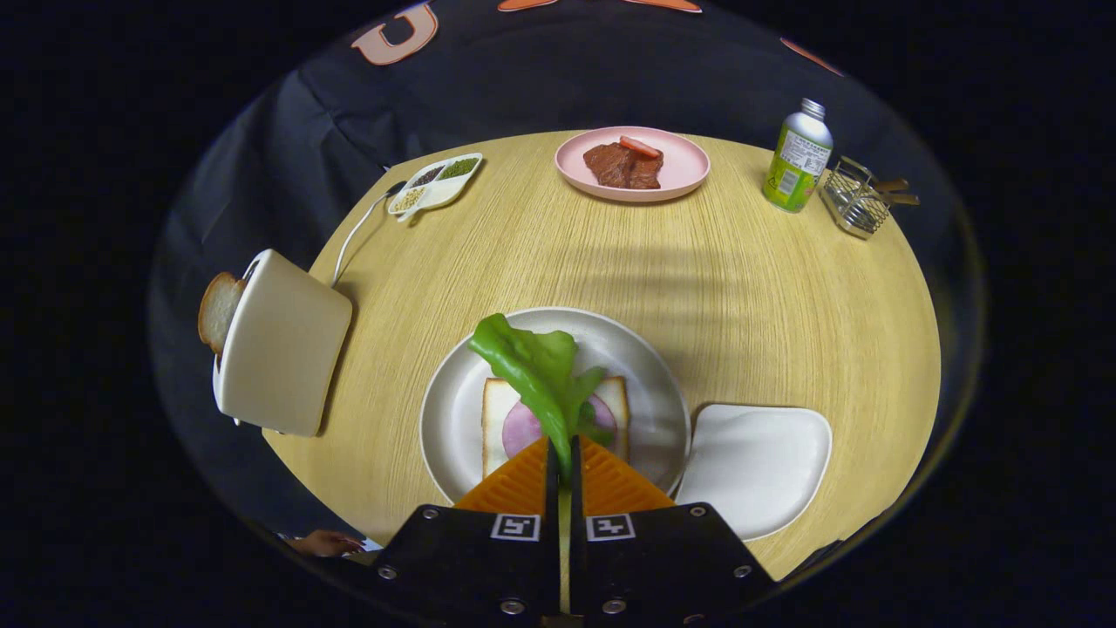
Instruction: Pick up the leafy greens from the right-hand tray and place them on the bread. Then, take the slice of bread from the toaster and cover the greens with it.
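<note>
The hand-held gripper has its 2 fingers pinched on the leafy greens, whose long axis runs forward, hanging directly over the bread on its plate. The toaster's slice waits far left.

A round counter of pale, straw-coloured wood grain takes up the middle of the booth, its surface evenly lit from above, with a faint striped shadow lying across the centre. Behind it hangs the booth's black cloth wall, falling in soft folds and creases down past the far edge of the counter. The cloth goes on around the left side, where it looks greyer and catches a little of the light. Beyond the counter's right rim the surroundings drop into darkness, and nothing more of the room can be made out there. The wood shows fine parallel lines running across it.
</note>
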A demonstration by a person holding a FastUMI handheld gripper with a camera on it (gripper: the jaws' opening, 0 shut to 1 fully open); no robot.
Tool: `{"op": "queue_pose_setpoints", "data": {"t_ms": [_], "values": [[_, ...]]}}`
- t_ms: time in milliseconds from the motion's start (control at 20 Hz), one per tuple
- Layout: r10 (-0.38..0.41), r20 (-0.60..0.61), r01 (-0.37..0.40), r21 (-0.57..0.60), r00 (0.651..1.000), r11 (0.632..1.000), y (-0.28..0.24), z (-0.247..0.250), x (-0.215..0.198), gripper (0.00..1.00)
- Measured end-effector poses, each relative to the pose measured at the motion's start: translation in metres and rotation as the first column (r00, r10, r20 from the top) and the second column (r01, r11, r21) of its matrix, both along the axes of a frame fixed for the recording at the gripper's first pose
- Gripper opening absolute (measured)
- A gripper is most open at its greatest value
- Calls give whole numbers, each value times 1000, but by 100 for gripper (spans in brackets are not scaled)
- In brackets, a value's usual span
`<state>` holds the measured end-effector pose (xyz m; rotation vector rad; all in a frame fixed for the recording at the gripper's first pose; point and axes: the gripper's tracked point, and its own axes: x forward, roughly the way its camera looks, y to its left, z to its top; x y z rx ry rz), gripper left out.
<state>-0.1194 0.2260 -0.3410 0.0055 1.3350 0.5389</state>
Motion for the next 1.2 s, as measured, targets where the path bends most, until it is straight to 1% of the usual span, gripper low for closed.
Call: {"op": "queue_pose_setpoints", "data": {"t_ms": [50, 100, 250, 300, 350, 400, 450, 500, 650, 800, 900, 1000, 1150, 1200], "values": [[4, -7, -4, 1, 1000, 1000, 3, -1, -1, 6], [9, -18, -8, 6, 1000, 1000, 6, -2, -5, 11], [22, -33, -21, 28, 999, 999, 15, 0, -10, 18], [23, -32, -22, 30, 999, 999, 18, -1, -11, 25], [24, -25, -23, 28, 999, 999, 19, -2, -10, 30], [24, -19, -23, 23, 1000, 999, 19, -3, -9, 42], [21, -9, -21, 15, 1000, 1000, 19, -5, -7, 47], [21, -4, -21, 8, 1000, 1000, 19, -6, -6, 56], [17, 18, -16, -18, 1000, 1000, 19, -10, -2, 63], [24, 41, -24, -16, 999, 1000, 23, -8, -1, 70], [6, 63, -5, -12, 998, 1000, 22, -1, 5, 75], [-17, 89, 17, -2, 996, 1000, 22, 13, 9, 78], [-44, 132, 38, 43, 990, 998, 31, 52, 20, 83], [-47, 147, 39, 59, 988, 998, 37, 67, 23, 86]]}}
